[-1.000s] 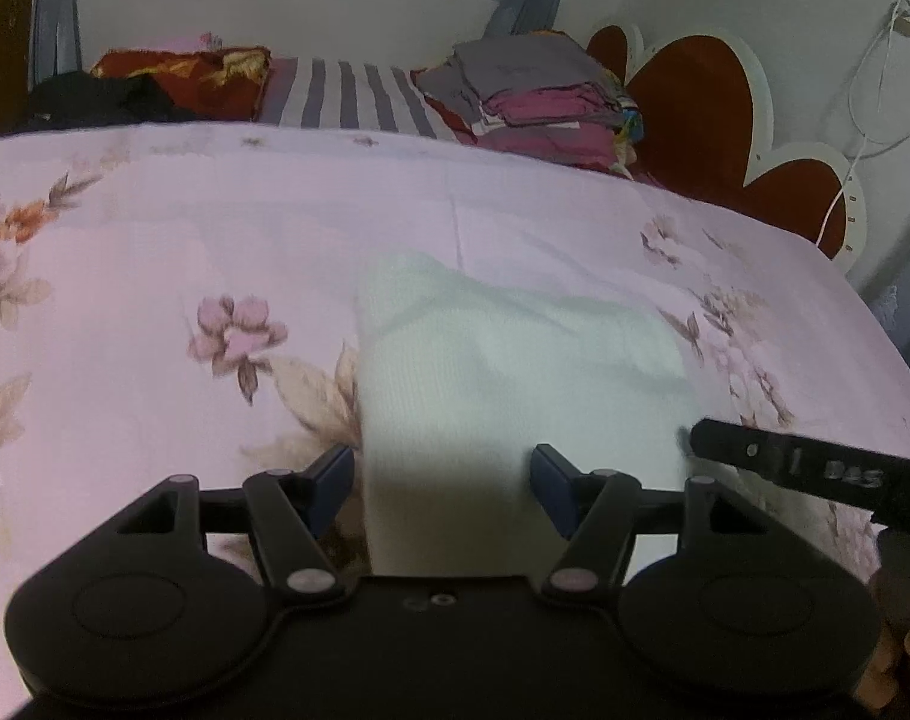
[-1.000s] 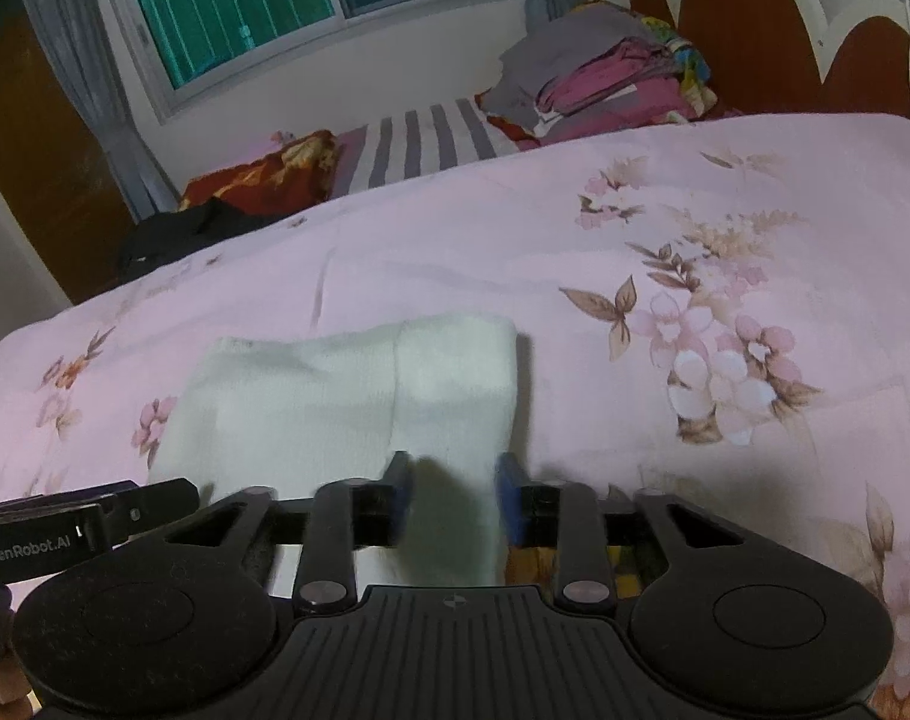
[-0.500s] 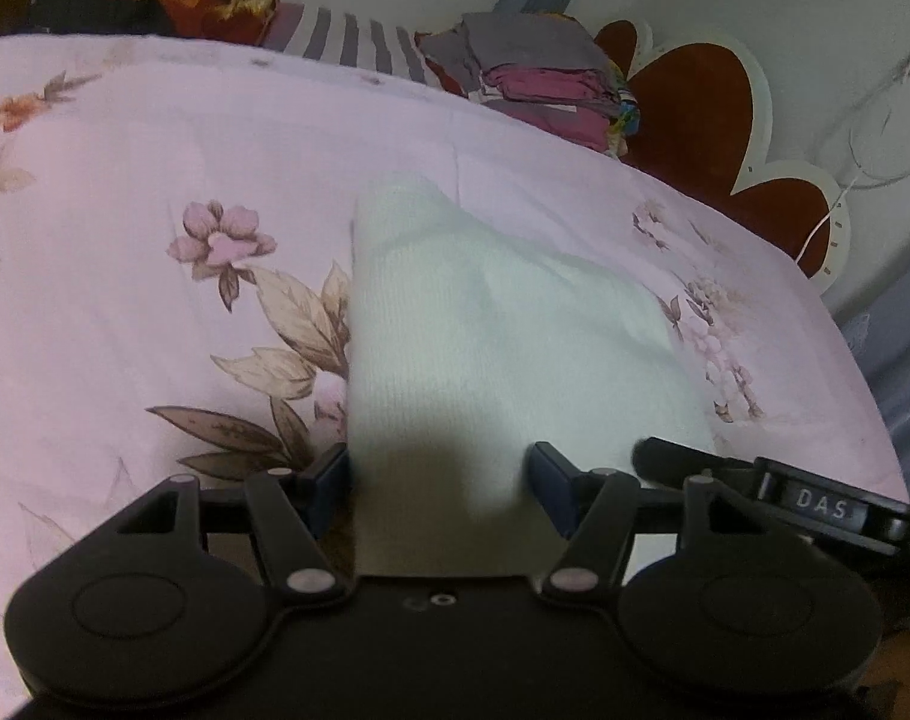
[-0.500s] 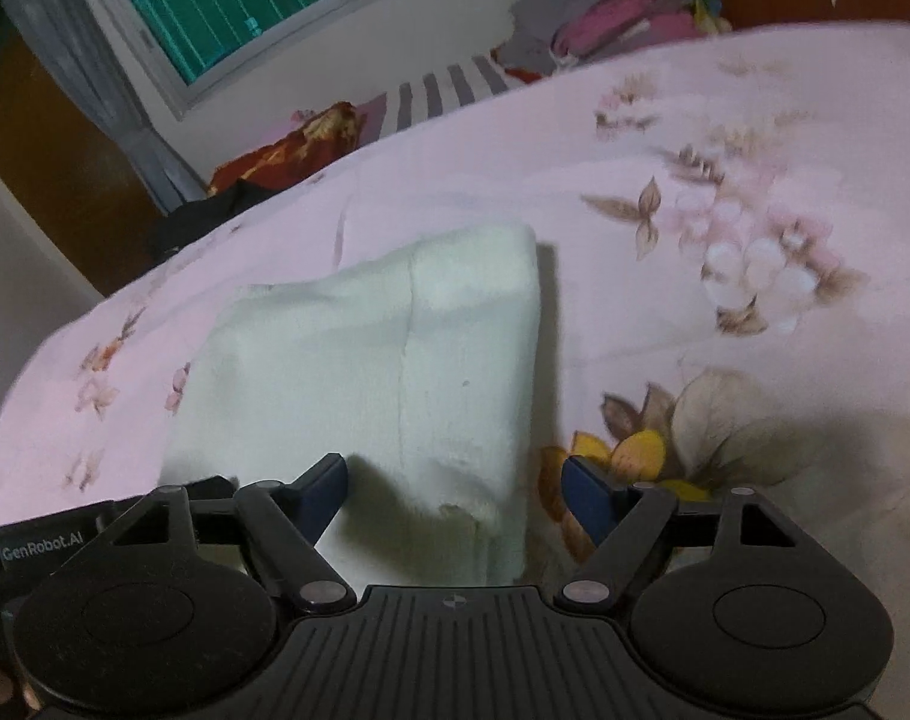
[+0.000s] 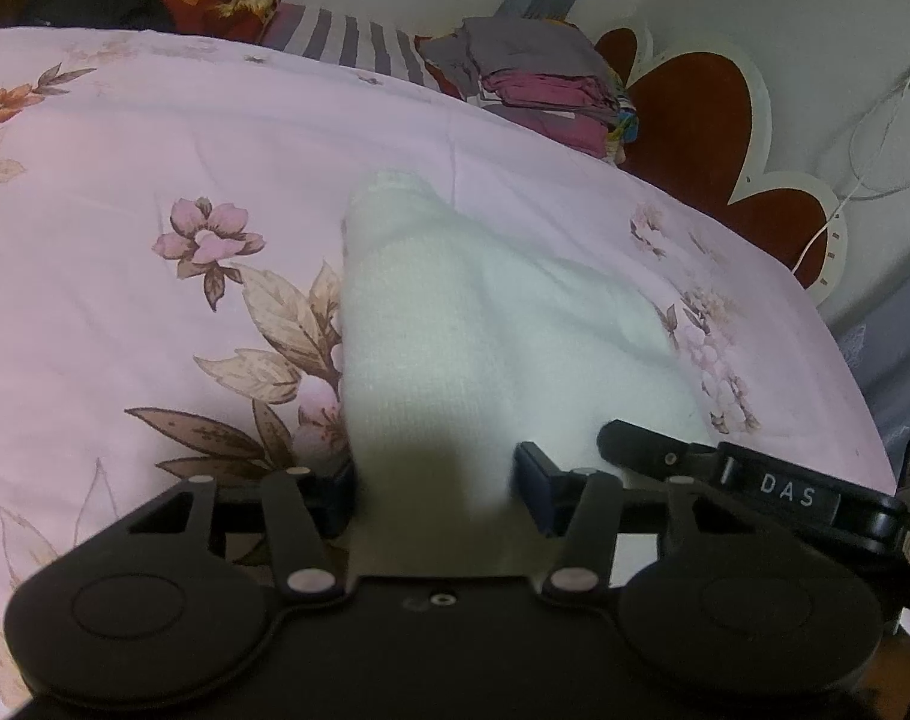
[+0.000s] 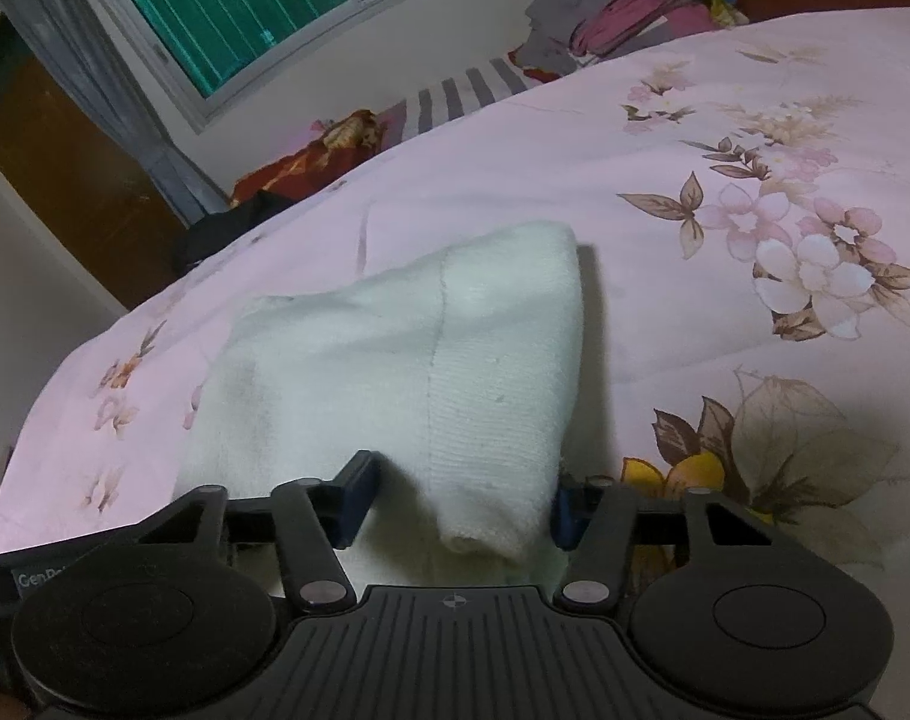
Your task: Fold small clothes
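A white knitted garment (image 5: 484,348) is seen lying folded on the pink floral bedspread (image 5: 125,180), its near edge raised off the cover between the two tools. The left gripper (image 5: 434,483) is set at that near edge, its jaws partly open with the cloth between them; they have just been closing, and the gap is narrower than a second ago. Whether the blue pads (image 5: 535,483) already press on the fabric cannot be told, since the cloth hides the contact. The right gripper (image 6: 460,498) is placed at the garment's right corner, where a rolled fold (image 6: 496,450) hangs between its jaws; these were spread wider half a second ago and have just been closing, yet a gap is still left beside the left pad. Compared with a second ago, more of the garment is lifted and bunched toward the cameras. Folded clothes (image 5: 538,84) are stacked by the headboard (image 5: 694,114).
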Demonstrator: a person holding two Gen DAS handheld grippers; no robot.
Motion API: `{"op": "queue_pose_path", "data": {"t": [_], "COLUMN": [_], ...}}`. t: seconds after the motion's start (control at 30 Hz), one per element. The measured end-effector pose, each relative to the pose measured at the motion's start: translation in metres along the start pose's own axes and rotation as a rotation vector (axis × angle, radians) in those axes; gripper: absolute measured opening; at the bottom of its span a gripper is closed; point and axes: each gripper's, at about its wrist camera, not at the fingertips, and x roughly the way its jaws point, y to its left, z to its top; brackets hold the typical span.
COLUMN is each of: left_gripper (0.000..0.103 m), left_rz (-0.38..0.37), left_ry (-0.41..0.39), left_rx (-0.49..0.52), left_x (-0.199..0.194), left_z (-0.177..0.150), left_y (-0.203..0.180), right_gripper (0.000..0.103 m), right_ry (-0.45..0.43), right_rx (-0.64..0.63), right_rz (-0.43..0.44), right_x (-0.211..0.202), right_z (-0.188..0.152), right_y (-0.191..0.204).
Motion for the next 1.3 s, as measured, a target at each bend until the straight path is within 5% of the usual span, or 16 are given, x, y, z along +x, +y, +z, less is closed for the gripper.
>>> {"op": "queue_pose_path", "data": {"t": [0.27,0.47,0.9,1.3], "left_gripper": [0.046,0.037,0.031,0.031], "left_rz": [0.020,0.043,0.035,0.074], "left_ry": [-0.005,-0.020,-0.069,-0.155], "left_rx": [0.024,0.063,0.098,0.081], "left_x": [-0.002,-0.008,-0.034,-0.119], "left_z": [0.001,0.002,0.006,0.018], "left_y": [-0.005,-0.015,-0.027,0.028], "right_gripper": [0.057,0.039,0.033,0.032], "right_ry": [0.001,-0.006,-0.034,-0.054], "right_rx": [0.007,0.002,0.026,-0.027], "right_rz": [-0.007,0.000,0.049,0.172], "right_x": [0.007,-0.002,-0.018,-0.035], "right_z": [0.003,0.002,0.006,0.001], "right_y": [0.003,0.007,0.016,0.108]}}
